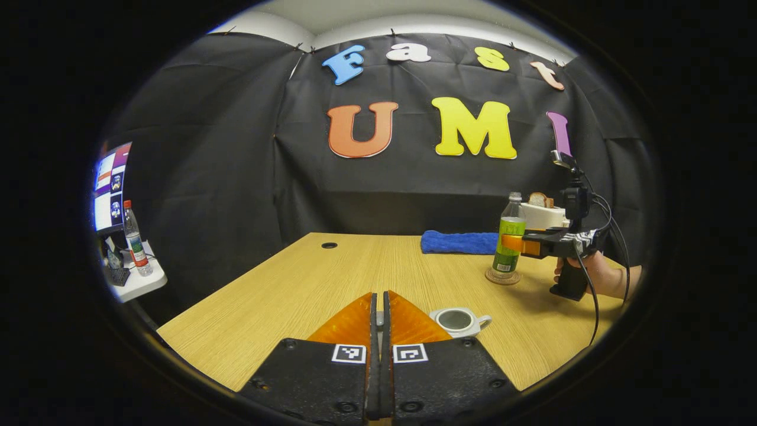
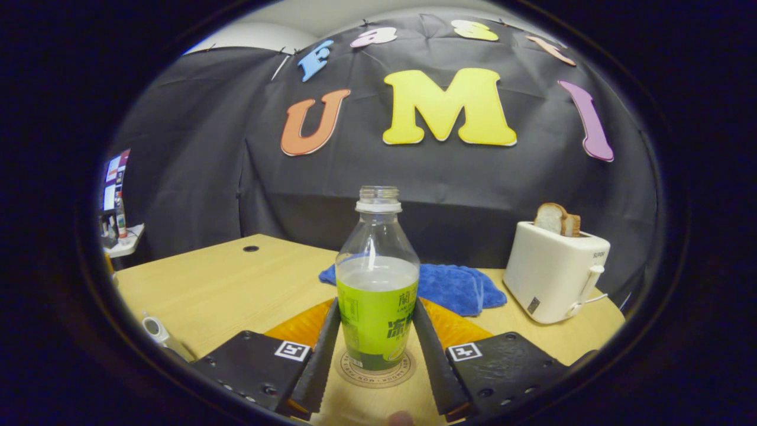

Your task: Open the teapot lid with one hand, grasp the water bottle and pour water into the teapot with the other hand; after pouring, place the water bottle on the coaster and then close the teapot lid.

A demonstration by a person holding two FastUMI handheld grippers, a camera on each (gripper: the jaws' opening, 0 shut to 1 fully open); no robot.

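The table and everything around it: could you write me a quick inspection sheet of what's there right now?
Surface: wooden table, with a small round hole near the far edge.
Job's things: water bottle upright on the coaster, uncapped, partly full; teapot open, no lid on it.
Clutter: blue towel; toaster holding bread slices.
Grippers: left gripper has its fingers together, lifted above the table; right gripper has its fingers on either side of the bottle, contact uncertain.
Cables: black cables hang from the right gripper.
Surroundings: black cloth wall; side shelf with another bottle and a screen.
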